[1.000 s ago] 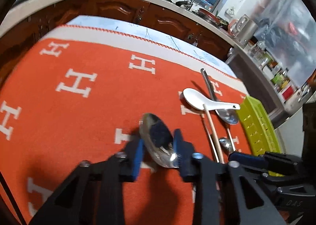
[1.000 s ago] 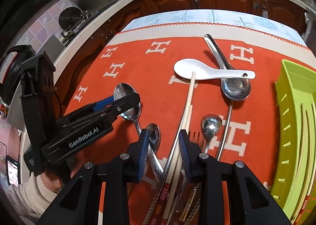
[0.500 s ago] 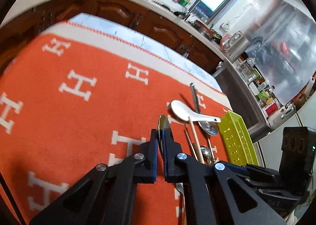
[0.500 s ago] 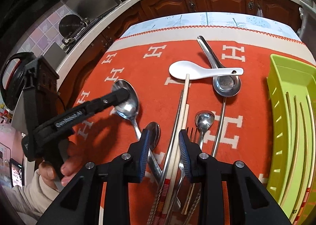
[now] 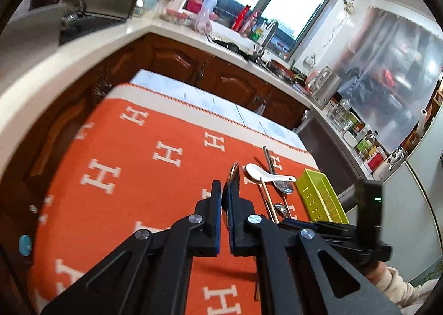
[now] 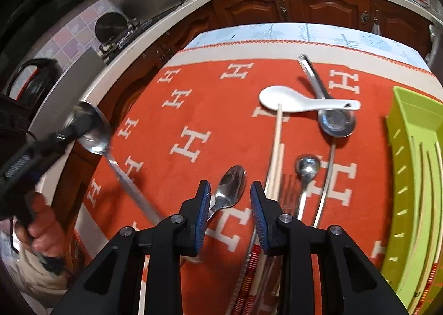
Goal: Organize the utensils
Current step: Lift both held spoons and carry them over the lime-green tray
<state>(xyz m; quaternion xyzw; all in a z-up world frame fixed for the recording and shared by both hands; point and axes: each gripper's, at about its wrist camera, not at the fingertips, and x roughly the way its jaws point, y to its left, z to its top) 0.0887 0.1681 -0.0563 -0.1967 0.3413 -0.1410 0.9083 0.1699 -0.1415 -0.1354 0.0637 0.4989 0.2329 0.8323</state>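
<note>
Item one, the large steel spoon [image 6: 91,132]: we find it pinched by its bowl between the pads of the left gripper [image 5: 224,193], whose jaws are clamped tight on it, and lifted clear of the orange cloth [image 6: 199,110], handle trailing down toward the table. In the left wrist view its bowl shows edge-on, poking up past the fingertips.

Item two, the right gripper [image 6: 229,198]: we see its jaws partly apart and holding nothing, hanging above the nearer end of the utensil pile.

Item three, still lying on the cloth: a smaller steel spoon [image 6: 231,185] directly below the gap in those jaws; a pair of pale chopsticks [image 6: 277,154] just to its right, one tip touching the white ceramic spoon [image 6: 293,100]; a small round-bowled spoon [image 6: 306,167]; a steel ladle [image 6: 336,121], bowl toward us, with the ceramic spoon's handle lying across it. We make out fork tines between the chopsticks and the small spoon, but blurred.

Item four, the green tray [image 6: 401,165]: at the cloth's right edge, with long pale sticks lying in its slots.

Item five, a hand [image 6: 41,226] gripping the left tool's handle.
</note>
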